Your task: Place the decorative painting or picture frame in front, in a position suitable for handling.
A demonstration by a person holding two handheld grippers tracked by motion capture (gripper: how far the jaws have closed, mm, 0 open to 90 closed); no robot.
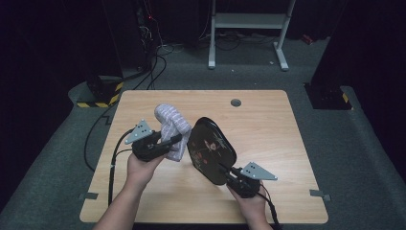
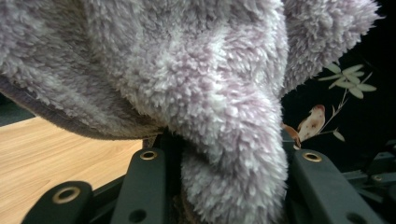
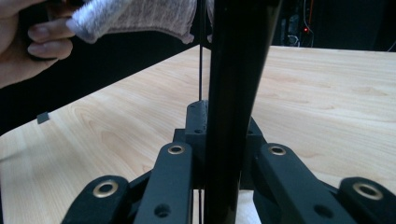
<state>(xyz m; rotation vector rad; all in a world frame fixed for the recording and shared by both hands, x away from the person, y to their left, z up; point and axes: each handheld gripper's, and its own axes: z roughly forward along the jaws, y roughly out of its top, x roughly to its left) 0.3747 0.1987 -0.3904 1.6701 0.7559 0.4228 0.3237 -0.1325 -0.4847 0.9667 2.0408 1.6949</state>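
Note:
A fluffy lilac cloth hangs bunched above the wooden table, and my left gripper is shut on it. In the left gripper view the cloth bulges out between the jaws of my left gripper. A black lacquered plate with a painted bird and leaves stands tilted on edge, touching the cloth on its left. My right gripper is shut on its lower rim. In the right gripper view the plate is edge-on, clamped in my right gripper, with the cloth at the upper left.
A round grommet hole sits near the table's far edge. Behind the table stand a white metal frame, a yellow-and-black striped base and loose cables on the grey floor. A hand holds the left gripper.

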